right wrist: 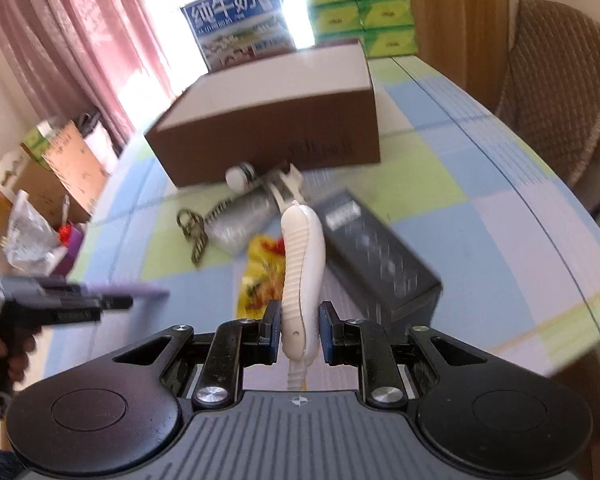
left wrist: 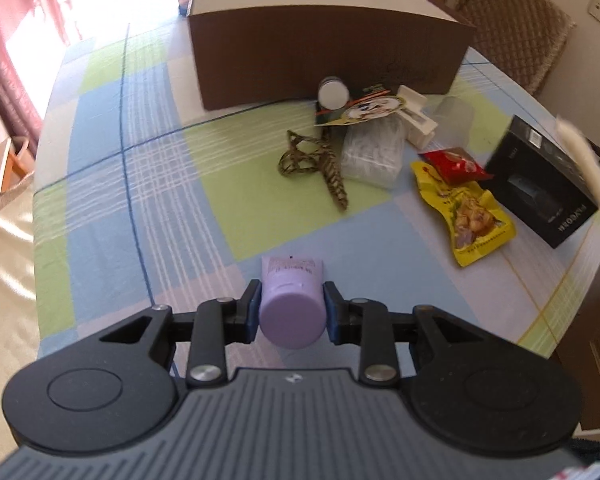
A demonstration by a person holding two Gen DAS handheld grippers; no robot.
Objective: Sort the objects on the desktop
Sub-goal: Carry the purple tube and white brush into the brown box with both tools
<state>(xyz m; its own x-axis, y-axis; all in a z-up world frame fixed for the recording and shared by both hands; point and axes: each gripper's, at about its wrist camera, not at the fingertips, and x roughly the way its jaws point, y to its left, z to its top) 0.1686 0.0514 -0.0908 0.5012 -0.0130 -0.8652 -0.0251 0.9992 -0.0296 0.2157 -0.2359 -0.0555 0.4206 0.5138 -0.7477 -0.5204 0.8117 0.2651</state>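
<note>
Checked tablecloth (left wrist: 228, 184) fills both views; motion blur smears the black box (right wrist: 380, 256) and snack packets. Left gripper (left wrist: 291, 310) pinches a lilac tube (left wrist: 292, 300), cap toward the camera, body pointing away. Right gripper (right wrist: 299, 334) clamps a white ribbed handle (right wrist: 302, 256) lengthwise, its lower end hidden.

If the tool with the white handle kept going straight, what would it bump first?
Probably the yellow snack bag on the table, just ahead of the right tool and its white handle. Blur makes depth uncertain.
</note>
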